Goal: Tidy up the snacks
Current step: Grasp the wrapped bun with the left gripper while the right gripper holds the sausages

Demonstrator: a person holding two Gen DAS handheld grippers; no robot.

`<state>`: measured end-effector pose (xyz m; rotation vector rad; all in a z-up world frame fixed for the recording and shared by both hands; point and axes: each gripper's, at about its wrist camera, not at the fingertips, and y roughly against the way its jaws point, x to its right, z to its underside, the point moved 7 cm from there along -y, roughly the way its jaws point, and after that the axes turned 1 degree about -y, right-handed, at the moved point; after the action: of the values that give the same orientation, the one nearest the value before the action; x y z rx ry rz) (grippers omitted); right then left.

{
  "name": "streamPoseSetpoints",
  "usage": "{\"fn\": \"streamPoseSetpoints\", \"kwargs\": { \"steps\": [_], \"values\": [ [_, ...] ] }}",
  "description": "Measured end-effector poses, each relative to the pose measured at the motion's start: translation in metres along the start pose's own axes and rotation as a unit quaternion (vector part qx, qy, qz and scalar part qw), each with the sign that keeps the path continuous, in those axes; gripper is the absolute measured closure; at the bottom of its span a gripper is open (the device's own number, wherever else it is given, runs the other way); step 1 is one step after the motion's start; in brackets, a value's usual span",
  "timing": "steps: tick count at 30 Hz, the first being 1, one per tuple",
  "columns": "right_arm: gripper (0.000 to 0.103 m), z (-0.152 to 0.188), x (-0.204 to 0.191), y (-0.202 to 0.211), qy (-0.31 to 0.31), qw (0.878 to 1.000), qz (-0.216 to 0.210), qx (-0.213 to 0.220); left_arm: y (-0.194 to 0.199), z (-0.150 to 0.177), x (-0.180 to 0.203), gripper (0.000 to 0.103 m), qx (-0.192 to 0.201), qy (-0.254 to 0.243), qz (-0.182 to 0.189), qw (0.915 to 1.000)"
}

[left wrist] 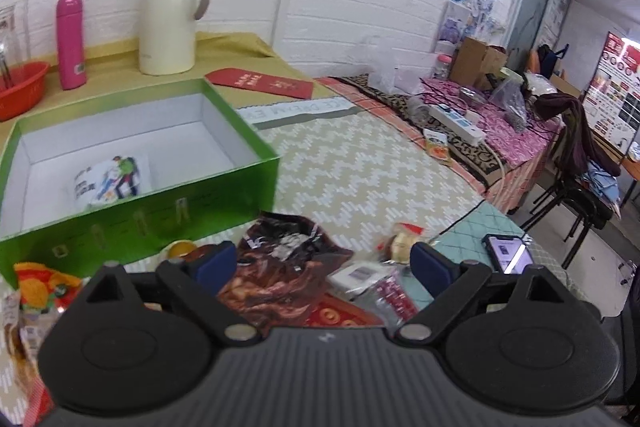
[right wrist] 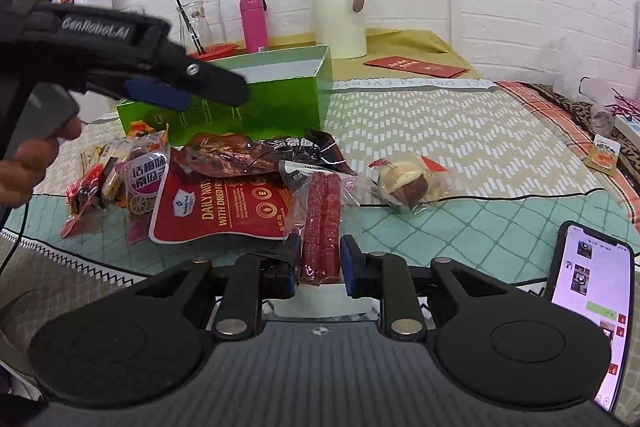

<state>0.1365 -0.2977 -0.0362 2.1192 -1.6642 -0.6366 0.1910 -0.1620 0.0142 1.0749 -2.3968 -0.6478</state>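
A green box [left wrist: 168, 195] with a white inside stands open on the table; one white printed snack packet [left wrist: 110, 183] lies in it. My left gripper [left wrist: 320, 263] is open and empty, hovering above a dark brown meat packet [left wrist: 280, 267]; it also shows in the right wrist view [right wrist: 160, 91] in front of the green box [right wrist: 280, 95]. My right gripper [right wrist: 320, 263] is shut on a clear pack of two red sausages [right wrist: 322, 223]. A red nuts bag [right wrist: 224, 207], a wrapped bun [right wrist: 404, 179] and small snack packets [right wrist: 140, 179] lie on the table.
A cream thermos jug [left wrist: 172, 15], a pink flask [left wrist: 71, 41] and a red bowl [left wrist: 20, 87] stand behind the box. A red envelope [left wrist: 260, 81] lies further right. A lit phone [right wrist: 592, 307] lies at the right front. A cluttered side table [left wrist: 480, 107] and a chair stand at the right.
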Motion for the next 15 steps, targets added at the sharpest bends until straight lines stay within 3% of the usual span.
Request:
{"fn": "streamPoseSetpoints", "kwargs": {
  "steps": [5,7,9,12,15],
  "values": [
    [0.064,0.002,0.0,0.002,-0.004,1.0,0.0,-0.001,-0.043,-0.007,0.05,0.012,-0.038,-0.053,0.063,0.9958],
    [0.064,0.002,0.001,0.003,-0.008,1.0,0.0,0.0,-0.068,-0.004,0.06,0.02,-0.068,-0.068,0.07,0.9929],
    [0.063,0.003,0.003,0.004,-0.012,1.0,-0.001,0.0,-0.092,-0.003,0.06,0.03,-0.094,-0.056,0.062,0.9921],
    [0.063,0.005,0.004,0.006,-0.016,1.0,-0.003,0.001,-0.116,0.0,0.055,0.03,-0.126,-0.022,0.072,0.9891],
    [0.063,0.005,0.004,0.005,-0.019,1.0,-0.006,0.002,-0.124,0.004,0.061,0.032,-0.137,-0.028,0.086,0.9865]
  ]
}}
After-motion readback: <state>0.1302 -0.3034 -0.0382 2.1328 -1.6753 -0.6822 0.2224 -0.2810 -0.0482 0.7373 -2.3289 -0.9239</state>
